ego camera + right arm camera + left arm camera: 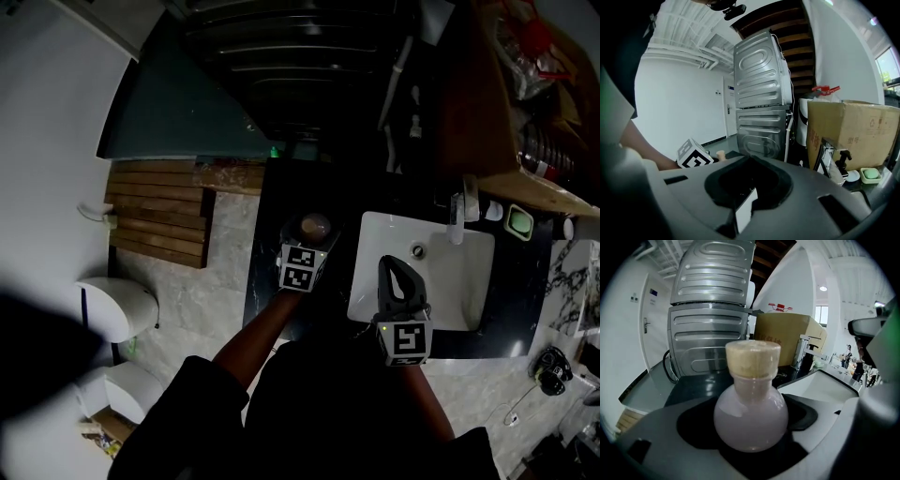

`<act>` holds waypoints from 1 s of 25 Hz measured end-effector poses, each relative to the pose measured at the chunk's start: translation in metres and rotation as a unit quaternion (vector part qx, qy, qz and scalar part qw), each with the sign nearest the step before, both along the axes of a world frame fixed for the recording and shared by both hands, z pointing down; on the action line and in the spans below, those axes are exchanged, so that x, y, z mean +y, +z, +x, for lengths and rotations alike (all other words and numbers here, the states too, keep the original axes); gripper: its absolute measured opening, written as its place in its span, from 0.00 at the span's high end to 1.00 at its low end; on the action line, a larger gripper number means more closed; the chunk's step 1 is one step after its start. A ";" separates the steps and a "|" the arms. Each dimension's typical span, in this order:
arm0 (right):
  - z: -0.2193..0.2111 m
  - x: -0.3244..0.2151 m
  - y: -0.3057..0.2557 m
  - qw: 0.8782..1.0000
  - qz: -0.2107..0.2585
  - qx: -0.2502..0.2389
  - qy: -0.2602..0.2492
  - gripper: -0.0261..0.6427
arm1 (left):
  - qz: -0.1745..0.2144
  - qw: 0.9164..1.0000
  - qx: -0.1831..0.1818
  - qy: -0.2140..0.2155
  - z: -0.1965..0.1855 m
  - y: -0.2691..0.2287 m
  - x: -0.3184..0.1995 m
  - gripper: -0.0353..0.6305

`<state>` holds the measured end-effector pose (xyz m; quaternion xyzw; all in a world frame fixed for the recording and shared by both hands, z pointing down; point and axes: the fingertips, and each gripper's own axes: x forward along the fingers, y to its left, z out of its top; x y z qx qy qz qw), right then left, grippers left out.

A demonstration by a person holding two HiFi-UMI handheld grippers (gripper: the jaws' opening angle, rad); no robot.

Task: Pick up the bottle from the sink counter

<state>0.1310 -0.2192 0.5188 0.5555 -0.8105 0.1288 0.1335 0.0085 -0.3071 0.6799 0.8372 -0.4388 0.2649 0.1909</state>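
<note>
One corked bottle (pixel 751 414) clamped in left gripper (pixel 310 240), right gripper (pixel 752 158) jaws pressed together, empty, over one white sink (pixel 469 274)

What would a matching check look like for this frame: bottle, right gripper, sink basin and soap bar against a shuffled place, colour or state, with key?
Things:
1. bottle
2. right gripper
3. sink basin
4. soap bar

Place, colour or state:
a. green, on the counter behind the basin
b. jaws together, nothing between them
c. white, set into the dark counter
d. between the jaws of the left gripper

Pairs: 1-d, 2-b, 3-c, 4-a
</note>
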 end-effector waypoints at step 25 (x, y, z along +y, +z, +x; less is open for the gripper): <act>-0.043 0.081 -0.035 0.999 0.028 -0.025 0.033 0.90 | 0.078 0.993 0.086 0.026 -0.032 -0.146 0.140 0.35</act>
